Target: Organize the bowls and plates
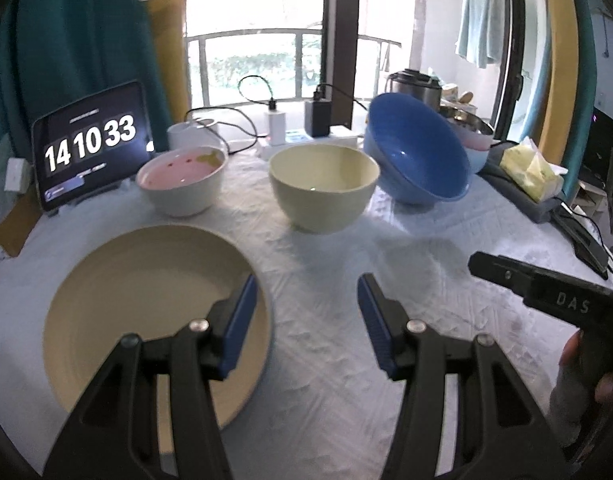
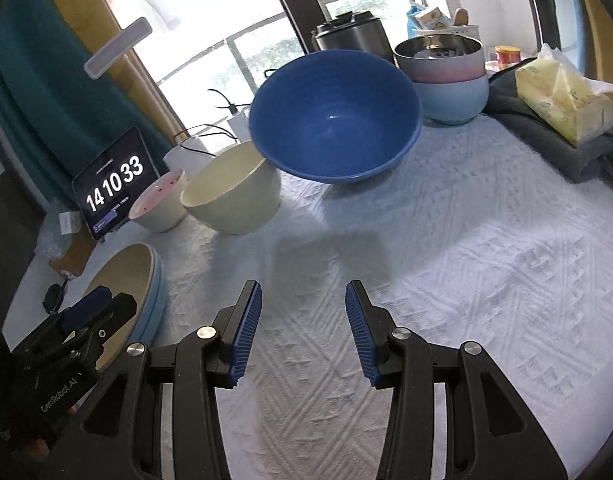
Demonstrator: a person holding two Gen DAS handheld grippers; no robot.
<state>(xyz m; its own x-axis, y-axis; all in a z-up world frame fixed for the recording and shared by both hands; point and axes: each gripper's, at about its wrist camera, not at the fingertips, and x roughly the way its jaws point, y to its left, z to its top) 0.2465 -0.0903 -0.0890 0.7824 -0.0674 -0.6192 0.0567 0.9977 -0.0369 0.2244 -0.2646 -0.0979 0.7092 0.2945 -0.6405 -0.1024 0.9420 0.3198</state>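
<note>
A beige plate [image 1: 146, 312] with a pale blue rim lies at the near left; it also shows in the right wrist view [image 2: 126, 280]. Behind it stand a white bowl with a pink inside [image 1: 182, 180], a cream bowl [image 1: 322, 188] and a tilted blue bowl [image 1: 418, 152]. The same bowls show in the right wrist view: white-pink [image 2: 158, 204], cream [image 2: 234, 192], blue [image 2: 334, 116]. My left gripper [image 1: 306, 300] is open and empty, its left finger over the plate's right edge. My right gripper [image 2: 302, 308] is open and empty above bare cloth.
A white textured cloth [image 2: 466, 260] covers the table. A tablet clock [image 1: 90, 148] stands at the back left. Stacked pink and light blue bowls [image 2: 450, 80], a cooker [image 2: 350, 36], chargers with cables [image 1: 274, 120] and a yellow tissue pack [image 2: 562, 96] on a dark cloth line the back and right.
</note>
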